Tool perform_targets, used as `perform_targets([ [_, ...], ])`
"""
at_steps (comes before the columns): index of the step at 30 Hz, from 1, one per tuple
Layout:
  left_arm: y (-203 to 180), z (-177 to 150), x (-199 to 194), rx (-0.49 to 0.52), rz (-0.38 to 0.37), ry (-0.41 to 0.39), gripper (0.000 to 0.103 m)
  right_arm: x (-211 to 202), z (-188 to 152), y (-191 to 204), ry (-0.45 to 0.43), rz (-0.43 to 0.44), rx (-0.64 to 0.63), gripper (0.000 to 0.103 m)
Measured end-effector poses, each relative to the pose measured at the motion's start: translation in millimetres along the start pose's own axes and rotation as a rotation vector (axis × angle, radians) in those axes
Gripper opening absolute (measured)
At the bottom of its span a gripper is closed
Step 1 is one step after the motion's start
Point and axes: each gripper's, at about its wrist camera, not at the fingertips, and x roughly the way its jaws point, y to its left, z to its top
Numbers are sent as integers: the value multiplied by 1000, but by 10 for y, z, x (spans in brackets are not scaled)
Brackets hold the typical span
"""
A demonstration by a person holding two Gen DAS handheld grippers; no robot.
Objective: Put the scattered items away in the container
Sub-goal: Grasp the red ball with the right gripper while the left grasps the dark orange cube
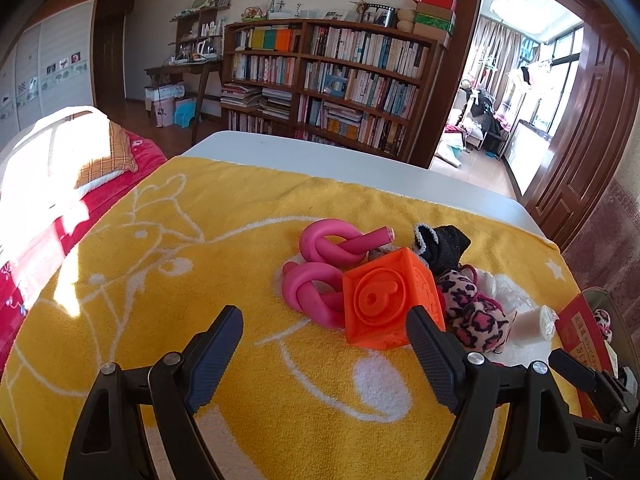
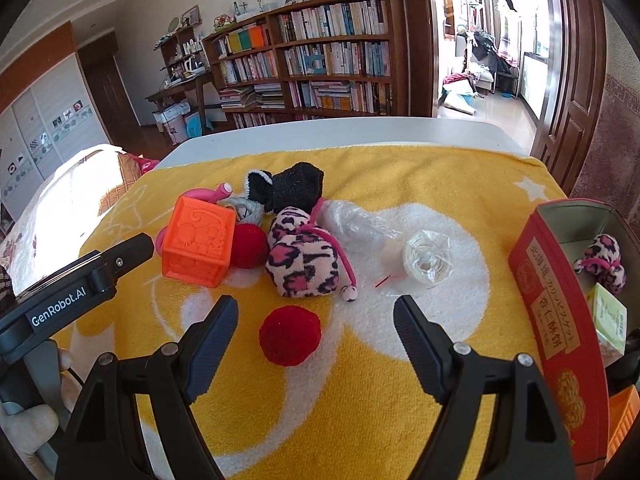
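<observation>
Barely begun, we had one leopard pouch in the red tin (image 2: pixel 560 280) at the table's right edge, while both the left claw (image 1: pixel 324 344) and right claw (image 2: pixel 316 332) gaped wide and empty over the orange cube (image 2: pixel 198 242), red pompom (image 2: pixel 290 336) and other clutter mid-table.

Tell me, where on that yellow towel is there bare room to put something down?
Free: the towel left of the pink foam knots, and the strip between the plastic-wrapped roll and the red tin. Crowded: around the orange cube.
</observation>
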Motion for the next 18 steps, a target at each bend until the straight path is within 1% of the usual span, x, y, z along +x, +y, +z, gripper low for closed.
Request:
perform_targets([
  [3, 7, -16, 24, -4, 1, 8, 85, 109, -63, 29, 22, 5, -16, 83],
  [4, 13, -18, 28, -8, 2, 9, 85, 147, -81, 27, 30, 9, -16, 80],
  [5, 19, -19, 31, -12, 1, 10, 85, 186, -97, 20, 45, 13, -14, 72],
  [7, 32, -19, 34, -23, -5, 11, 85, 253, -106, -9, 80, 34, 2, 62],
  [12, 39, -20, 20, -34, -16, 6, 85, 312, -109, -46, 98, 68, 25, 59],
  [16, 2, -32, 16, -26, -41, -1, 85, 328, -123, 20, 105, 84, -1, 43],
  [17, -10, -36, 14, -22, -50, -4, 85, 312, -130, 40, 100, 83, -9, 40],
  [18, -25, -40, 14, -17, -58, -8, 85, 293, -136, 51, 95, 78, -15, 40],
])
